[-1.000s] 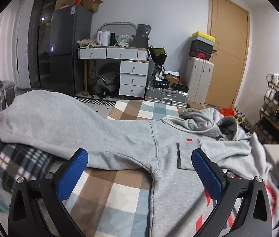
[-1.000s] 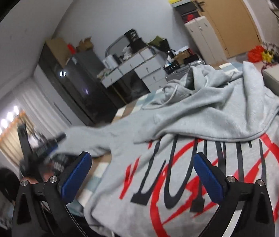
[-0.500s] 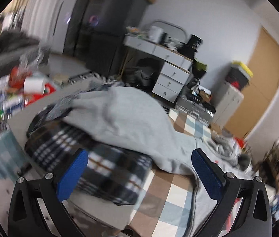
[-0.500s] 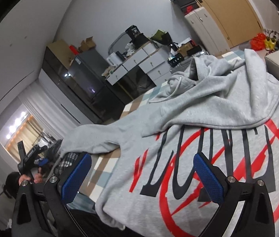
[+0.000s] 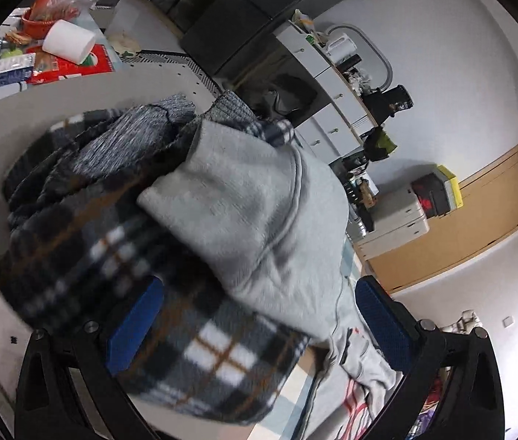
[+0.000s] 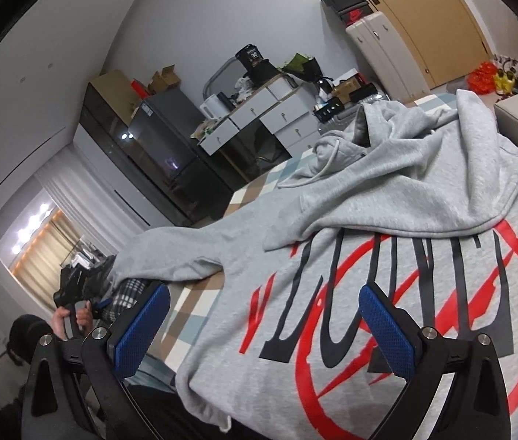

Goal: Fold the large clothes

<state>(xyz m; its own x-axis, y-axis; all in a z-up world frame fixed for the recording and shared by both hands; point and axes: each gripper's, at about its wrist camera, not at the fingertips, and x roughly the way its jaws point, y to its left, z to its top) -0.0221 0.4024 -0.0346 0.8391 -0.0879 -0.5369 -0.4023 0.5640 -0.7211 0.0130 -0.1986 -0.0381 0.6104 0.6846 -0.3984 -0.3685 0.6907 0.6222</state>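
A large grey hoodie (image 6: 405,227) with a red and black print lies spread on a checked cloth. One sleeve is folded across its body. The other sleeve (image 5: 259,212) stretches out over a dark plaid garment (image 5: 94,256), its cuff end close in front of my left gripper (image 5: 259,326). The left gripper is open and tilted, holding nothing. It also shows in the right wrist view (image 6: 79,286), at that sleeve's end. My right gripper (image 6: 262,330) is open and empty above the hoodie's lower hem.
A white table edge (image 5: 75,88) with a paper roll (image 5: 68,40) and packets lies beyond the plaid garment. A dark fridge (image 6: 163,139), white drawers (image 6: 277,117), a suitcase (image 6: 387,55) and a wooden door (image 6: 434,7) stand along the far wall.
My left gripper has swung left and rolled, closing in on the outstretched sleeve's end over the plaid garment. My right gripper has stayed over the hem, tilting slightly.
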